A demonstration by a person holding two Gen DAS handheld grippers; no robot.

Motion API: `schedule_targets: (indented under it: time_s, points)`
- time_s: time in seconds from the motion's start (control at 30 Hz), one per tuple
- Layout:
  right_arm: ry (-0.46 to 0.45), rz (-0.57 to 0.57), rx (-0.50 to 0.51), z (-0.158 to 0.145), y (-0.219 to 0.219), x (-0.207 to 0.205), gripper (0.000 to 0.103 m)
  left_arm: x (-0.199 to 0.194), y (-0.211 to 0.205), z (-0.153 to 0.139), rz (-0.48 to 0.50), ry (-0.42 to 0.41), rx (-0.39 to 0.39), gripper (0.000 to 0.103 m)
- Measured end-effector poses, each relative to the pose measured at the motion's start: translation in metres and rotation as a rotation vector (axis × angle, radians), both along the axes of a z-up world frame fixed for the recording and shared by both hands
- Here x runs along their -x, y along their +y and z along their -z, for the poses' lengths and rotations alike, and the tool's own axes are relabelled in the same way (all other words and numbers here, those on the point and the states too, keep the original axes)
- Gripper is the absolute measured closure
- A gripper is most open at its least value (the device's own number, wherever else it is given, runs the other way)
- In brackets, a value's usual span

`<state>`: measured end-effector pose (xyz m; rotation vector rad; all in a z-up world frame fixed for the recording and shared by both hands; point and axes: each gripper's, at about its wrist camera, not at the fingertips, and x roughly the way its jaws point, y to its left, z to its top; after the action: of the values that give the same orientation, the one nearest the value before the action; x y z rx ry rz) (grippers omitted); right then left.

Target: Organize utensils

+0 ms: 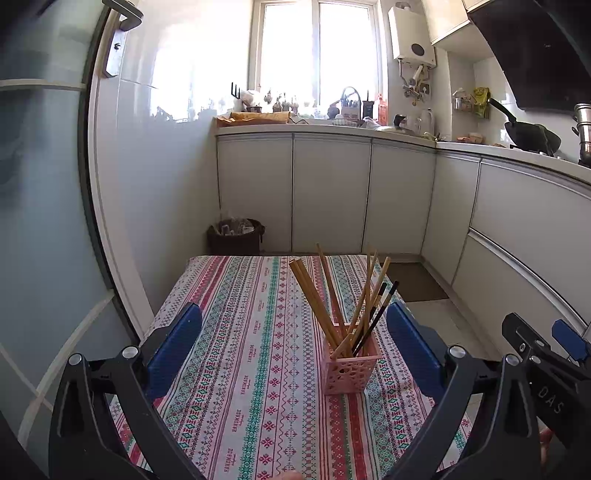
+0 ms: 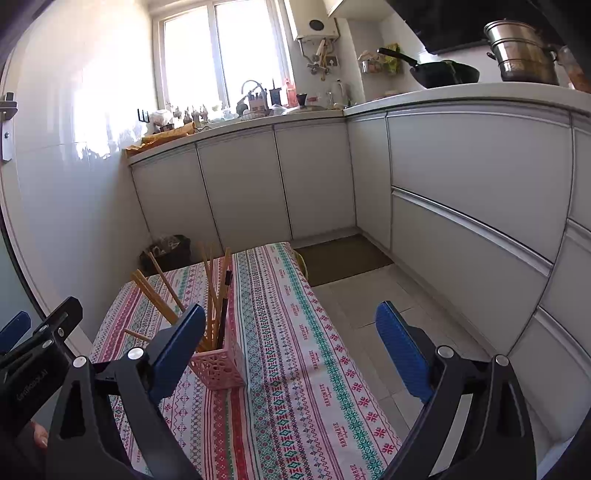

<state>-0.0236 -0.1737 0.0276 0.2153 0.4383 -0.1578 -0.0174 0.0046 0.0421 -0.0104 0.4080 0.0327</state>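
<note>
The striped tablecloth [image 1: 236,332] carries the word "HANDMADE" printed over and over along its pale bands, with a smaller line beneath each that is too small to read. On the right gripper [image 1: 546,373], seen at the right edge of the left wrist view, white letters read "DAS". On the left gripper [image 2: 33,354], at the left edge of the right wrist view, faint lettering is too blurred to read.

left wrist: low over table [image 1: 236,369], faces window | right wrist: same, further right | shared: pink holder [image 1: 351,369]

A home kitchen.
White cabinets [image 1: 330,192] run under a cluttered counter [image 1: 325,127], with a wok [image 1: 530,133], steamer pot [image 2: 522,51], water heater [image 1: 412,35] and window [image 1: 317,51].
</note>
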Motion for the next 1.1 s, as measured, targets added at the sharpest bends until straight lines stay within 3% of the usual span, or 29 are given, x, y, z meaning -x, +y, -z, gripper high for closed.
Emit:
schedule_targets:
  time_s: [0.23, 0.53, 1.03, 1.1]
  points:
    - [0.010, -0.008, 0.000, 0.003, 0.001, -0.001, 0.012, -0.005, 0.003, 0.004, 0.000, 0.038, 0.028, 0.007]
    - [0.018, -0.013, -0.007, 0.004, -0.003, -0.002, 0.012, -0.011, -0.006, 0.011, -0.013, 0.109, -0.031, 0.007]
    - [0.026, -0.016, -0.017, 0.006, -0.003, -0.002, 0.012, -0.011, -0.006, 0.011, -0.004, 0.095, -0.031, 0.007]
    - [0.027, -0.016, -0.020, 0.006, -0.003, -0.002, 0.012, -0.010, -0.006, 0.011, 0.016, 0.093, -0.028, 0.015]
